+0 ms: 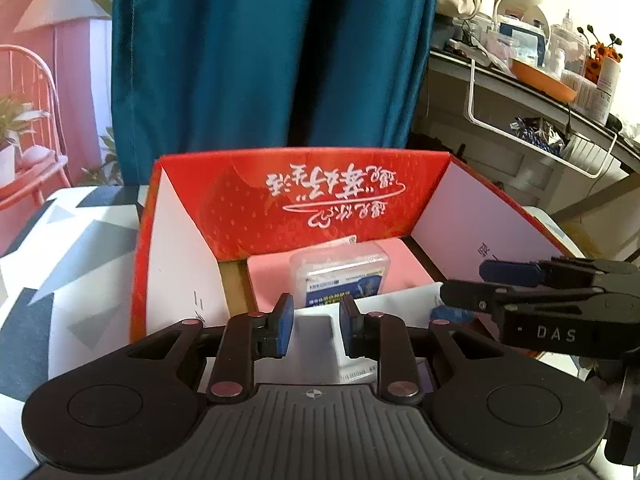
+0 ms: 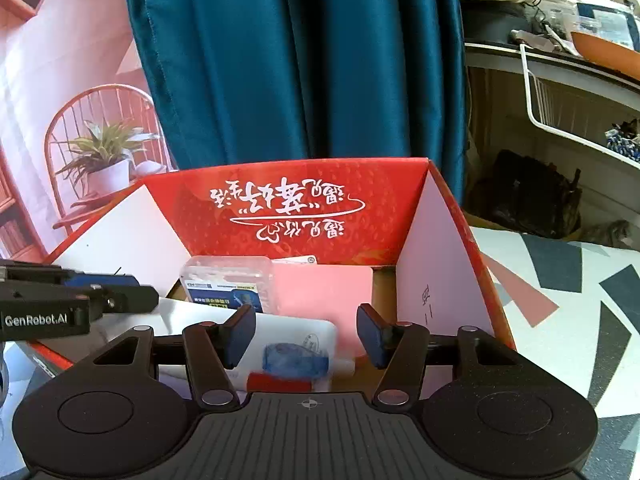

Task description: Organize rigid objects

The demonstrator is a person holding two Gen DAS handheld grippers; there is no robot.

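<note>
Pink chair-and-plant backdrop (image 1: 36, 92) off to the left, teal curtain (image 1: 260, 60) dead centre behind, patterned tablecloth (image 1: 60, 264) underneath. Now the red box (image 1: 304, 200), open-topped, white lettering upside down on its far wall. Left gripper (image 1: 316, 320) low over the near-left floor, jaws drawn almost together, something white showing in the narrow gap (gripped or merely lying below, impossible to say). Further in: clear case (image 1: 340, 276) with a blue label, resting on a pink pad (image 1: 268, 276) against the back wall. Nearer and to the right, white packet (image 2: 296, 340) with a blue piece inside, flat on the box floor. Right gripper (image 2: 306, 334) poised just above it, jaws apart, gripping nothing. Likely next: settling that packet beside the case. Best done by squaring both pads to the packet's long edges, closing gently, keeping clear of the left tool. Cluttered shelf (image 1: 520, 92) far right.
</note>
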